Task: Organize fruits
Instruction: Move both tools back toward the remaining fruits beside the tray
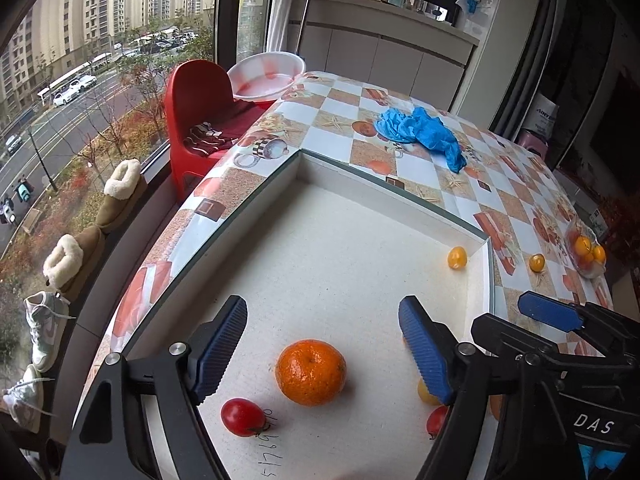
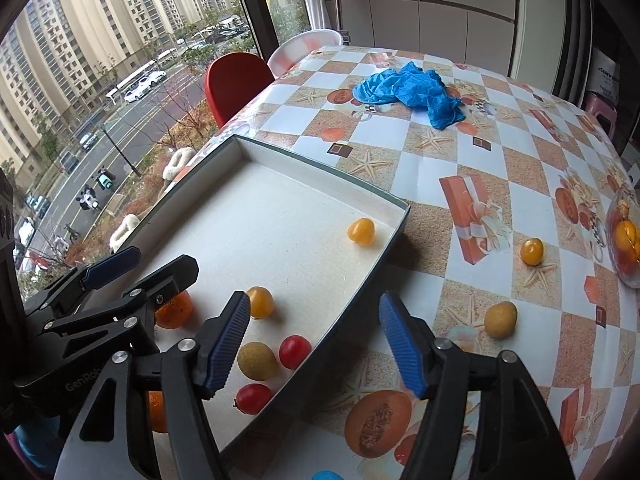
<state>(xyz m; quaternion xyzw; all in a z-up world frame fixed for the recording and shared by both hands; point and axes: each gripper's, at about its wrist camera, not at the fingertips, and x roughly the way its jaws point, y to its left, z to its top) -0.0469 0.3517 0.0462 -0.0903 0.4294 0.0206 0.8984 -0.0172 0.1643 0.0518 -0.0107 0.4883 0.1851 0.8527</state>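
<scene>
A shallow white tray point(image 1: 392, 184) lies on the checked tablecloth. My left gripper point(image 1: 322, 312) hangs open above an orange point(image 1: 311, 372), touching nothing, with a red cherry tomato point(image 1: 243, 417) beside it. A yellow tomato point(image 1: 457, 257) rests in the tray's far corner. My right gripper point(image 2: 314, 300) stands open over the tray's right rim point(image 2: 376, 268), with nothing between its fingers. Near its left finger lie a yellow tomato point(image 2: 260, 302), a tan round fruit point(image 2: 257, 361) and two red tomatoes point(image 2: 295, 351). On the cloth outside sit a yellow tomato point(image 2: 532, 251) and a tan fruit point(image 2: 500, 319).
A clear bag of fruit point(image 2: 624, 240) sits at the table's right edge. Crumpled blue gloves point(image 2: 412, 88) lie at the far side. A red chair point(image 1: 196, 96) and a white basin point(image 1: 266, 76) stand by the window, left of the table.
</scene>
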